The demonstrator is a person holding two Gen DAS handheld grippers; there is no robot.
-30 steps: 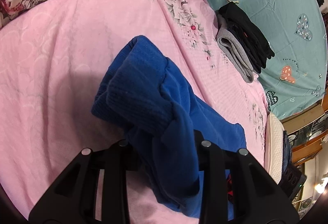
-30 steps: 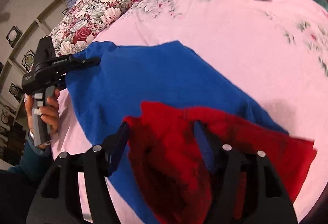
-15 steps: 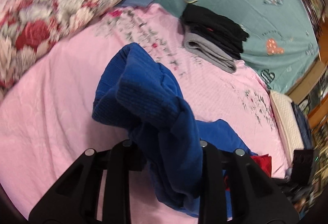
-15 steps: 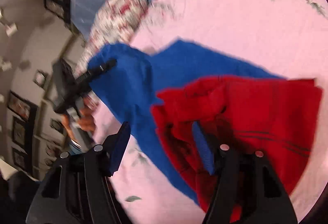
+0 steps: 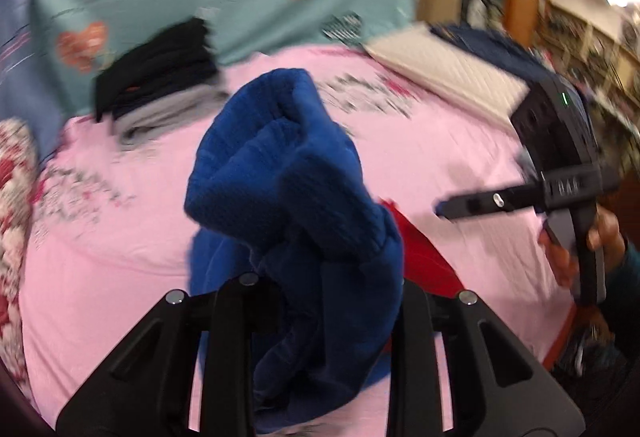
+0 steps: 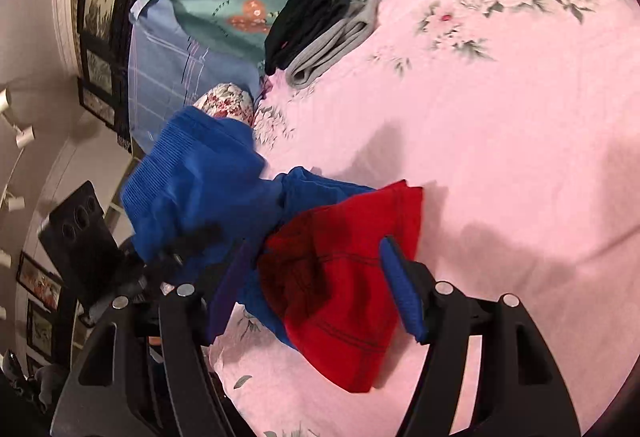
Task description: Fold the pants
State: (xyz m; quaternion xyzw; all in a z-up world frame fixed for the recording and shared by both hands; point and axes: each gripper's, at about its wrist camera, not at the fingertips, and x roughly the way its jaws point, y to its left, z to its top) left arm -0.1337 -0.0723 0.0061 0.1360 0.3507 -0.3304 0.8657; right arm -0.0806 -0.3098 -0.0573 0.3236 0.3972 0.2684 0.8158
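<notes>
Left wrist: pants (image 5: 288,173) bunched, blue, red end, lifted off bedsheet (image 5: 440,141).

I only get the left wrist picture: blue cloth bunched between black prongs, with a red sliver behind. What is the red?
Observer: A red cloth with dark stitched lines, overlapping the blue pants.
Visitor: Is the other tool holding it?
Observer: It sits between the fingers of the right gripper. Whether they pinch it, I cannot tell.
Visitor: Anything else I miss?
Observer: Framed pictures hang on the wall beyond the bed.
</notes>
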